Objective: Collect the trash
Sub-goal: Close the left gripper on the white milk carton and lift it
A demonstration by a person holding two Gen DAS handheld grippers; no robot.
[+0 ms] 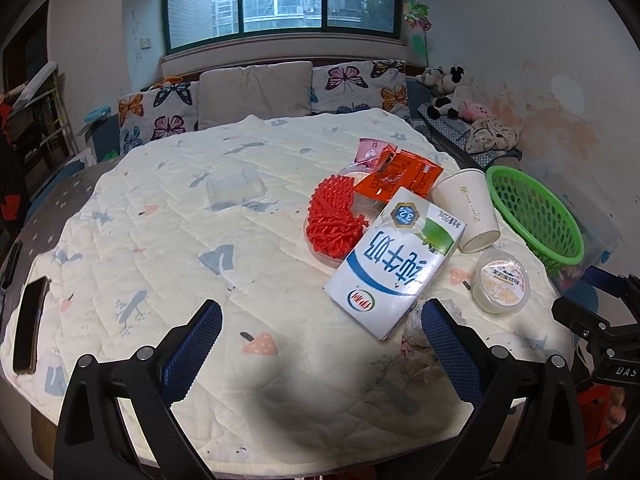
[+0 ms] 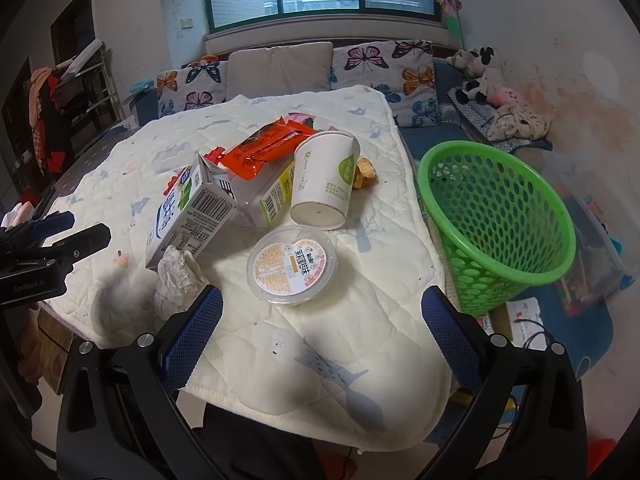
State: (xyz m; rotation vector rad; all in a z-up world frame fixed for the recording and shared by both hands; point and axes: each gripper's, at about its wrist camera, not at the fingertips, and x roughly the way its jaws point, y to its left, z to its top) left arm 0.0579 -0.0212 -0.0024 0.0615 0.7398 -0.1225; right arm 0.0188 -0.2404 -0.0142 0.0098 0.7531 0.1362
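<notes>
Trash lies on a quilted table cover [image 1: 180,248]: a white milk carton [image 1: 394,260], a red foam net [image 1: 334,216], orange wrappers [image 1: 404,176], a paper cup [image 1: 468,206] on its side, a round lidded tub [image 1: 502,282] and crumpled tissue [image 1: 418,344]. The right wrist view shows the carton [image 2: 188,212], cup [image 2: 326,178], tub [image 2: 292,266], wrappers [image 2: 264,148] and tissue [image 2: 176,276]. A green basket [image 2: 496,216] stands beside the table's right edge; it also shows in the left wrist view [image 1: 536,212]. My left gripper [image 1: 320,344] is open and empty near the carton. My right gripper [image 2: 322,328] is open and empty just before the tub.
A dark phone [image 1: 30,324] lies at the table's left edge. A clear plastic tray [image 1: 236,192] sits mid-table. A sofa with butterfly cushions [image 1: 256,92] stands behind the table. Plush toys [image 2: 484,76] and clutter sit at the right wall.
</notes>
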